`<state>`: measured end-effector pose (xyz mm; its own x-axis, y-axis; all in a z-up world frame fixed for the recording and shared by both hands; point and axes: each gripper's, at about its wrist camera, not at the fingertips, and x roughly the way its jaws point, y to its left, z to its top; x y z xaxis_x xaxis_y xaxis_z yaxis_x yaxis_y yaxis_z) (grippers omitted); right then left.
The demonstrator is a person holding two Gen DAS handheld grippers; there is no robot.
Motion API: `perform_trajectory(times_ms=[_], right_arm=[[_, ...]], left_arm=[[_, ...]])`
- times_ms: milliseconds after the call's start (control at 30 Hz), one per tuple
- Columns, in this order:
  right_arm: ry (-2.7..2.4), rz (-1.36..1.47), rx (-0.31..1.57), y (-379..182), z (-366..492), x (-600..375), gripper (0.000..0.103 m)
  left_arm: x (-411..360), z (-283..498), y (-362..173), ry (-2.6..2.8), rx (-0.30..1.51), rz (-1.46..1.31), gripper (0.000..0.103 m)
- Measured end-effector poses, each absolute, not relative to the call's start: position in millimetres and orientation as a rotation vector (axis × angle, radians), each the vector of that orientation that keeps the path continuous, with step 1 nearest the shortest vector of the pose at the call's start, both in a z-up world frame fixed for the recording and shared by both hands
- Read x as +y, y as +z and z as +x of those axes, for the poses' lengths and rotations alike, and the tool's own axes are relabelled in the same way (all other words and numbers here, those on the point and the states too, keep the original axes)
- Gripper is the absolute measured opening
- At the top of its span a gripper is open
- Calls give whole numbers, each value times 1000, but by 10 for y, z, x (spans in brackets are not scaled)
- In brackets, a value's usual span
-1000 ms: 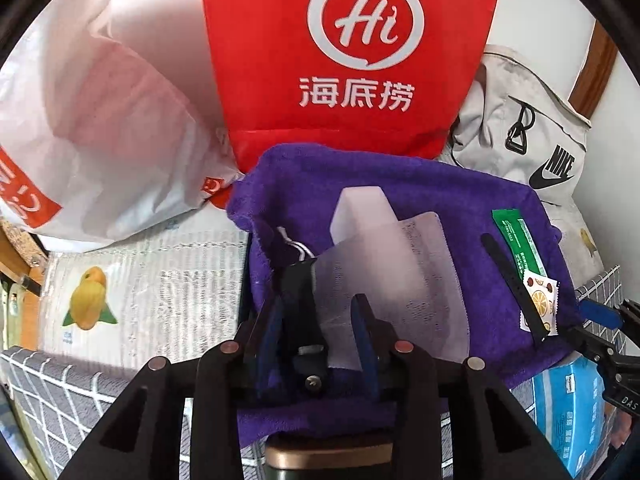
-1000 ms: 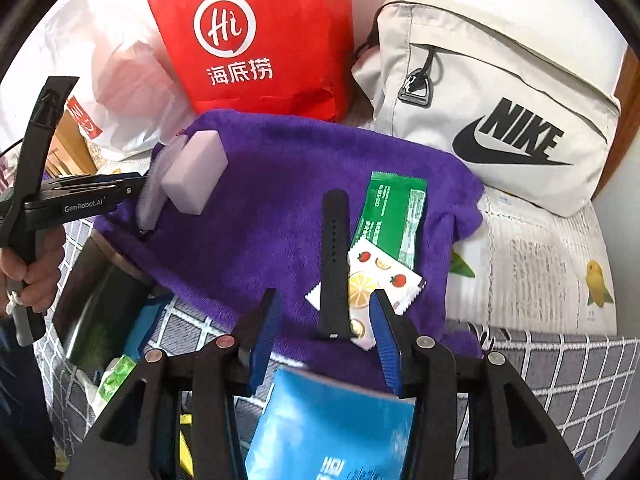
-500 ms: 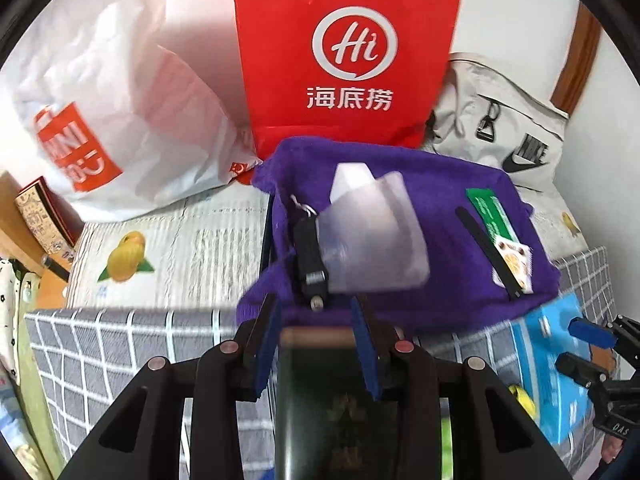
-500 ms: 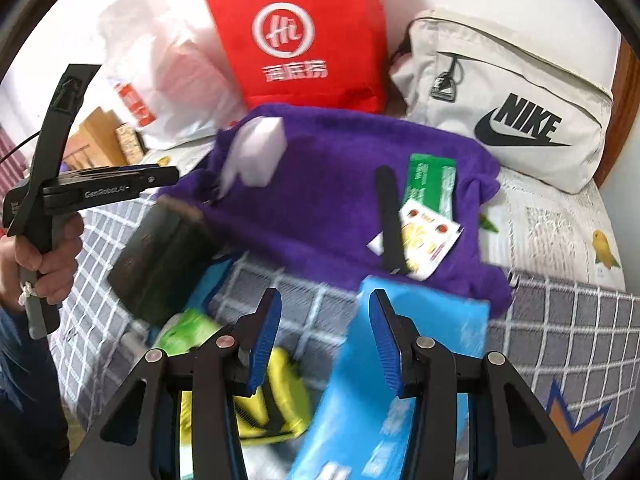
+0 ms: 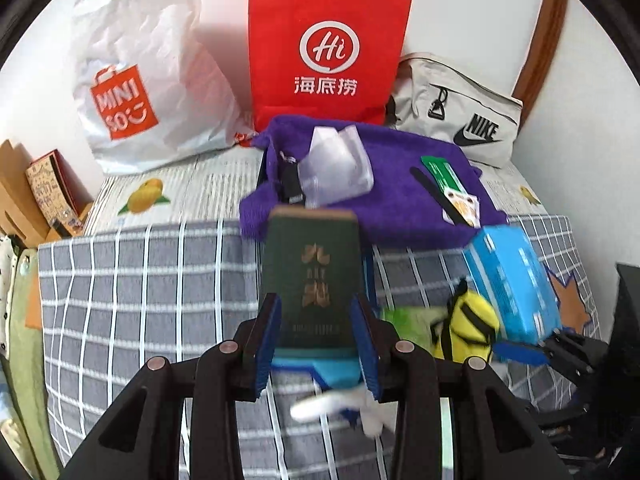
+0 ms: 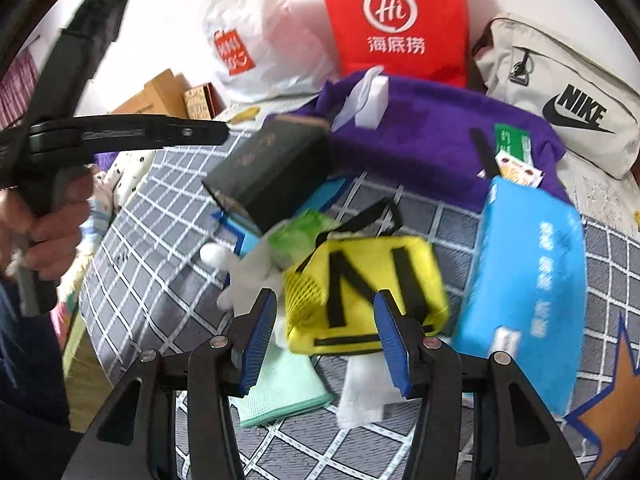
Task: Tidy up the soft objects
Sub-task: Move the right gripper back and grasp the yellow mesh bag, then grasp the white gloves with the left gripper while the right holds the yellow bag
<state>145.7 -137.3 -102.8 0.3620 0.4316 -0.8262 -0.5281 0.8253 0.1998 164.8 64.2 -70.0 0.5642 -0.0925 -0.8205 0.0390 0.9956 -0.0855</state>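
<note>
Our left gripper (image 5: 316, 344) hangs over the checked blanket (image 5: 160, 280) with its jaws apart and nothing between the pads; the dark green box (image 5: 312, 268) lies just ahead of them, one end toward the purple towel (image 5: 400, 168). Whether the pads touch the box we cannot tell. Our right gripper (image 6: 328, 340) is also spread wide, holding nothing, poised above the yellow pouch (image 6: 368, 284) with black straps. Beside the pouch on the right lies the blue pack (image 6: 528, 280), and to its left a white plush (image 6: 240, 276) and something green and blurred. A mint cloth (image 6: 280, 392) lies flat under the right jaws. On the towel rest a white sponge (image 6: 374, 100), a clear bag (image 5: 340, 164), a black strap (image 5: 436, 192) and a green sachet (image 5: 444, 172). Behind stand the red bag (image 5: 328, 48), a white Miniso bag (image 5: 152, 80) and a Nike bag (image 5: 460, 120).
</note>
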Motion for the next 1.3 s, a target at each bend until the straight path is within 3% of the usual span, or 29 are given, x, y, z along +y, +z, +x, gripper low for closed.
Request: perform_trajectory(times_ms=[233,300,433,700,767,900,1067,1133,1300], right_arm=[[614,-166,967,-1211,1387,-1158,47],[583,-207,948,-1273,1398,-1100,31],[577,-195,900,-1218,1358,-1135,21],[580,-127,845,-856,1201,-1325,21],[578,-103,823,-749,1144,-1398,21],[562,-53,792,-570,1035,-1558,21],[536,-22,758,-415,929,-1700,21],[521,-24,748,-386,890,-1738,21],[501,-17,739,-343,793,-1819,21]], left_arm=[[774,1299,-964,-52,1012,-115,35],[803,1236,-1036,-49,1027,-133,35],[792,1130,-1139,-54,1045,-134,35],[581,1074,-1292,-150,1055,-163,36],[484,1072,-1350,-179,1060,-160,44],[304,1115,-1438,-227,1073,-162,46],[64,1141,-1461,-270,1059,-103,57],[-38,1144,-1469,-279,1058,-70,66],[-284,1137,-1617,-271,1066,53,69]])
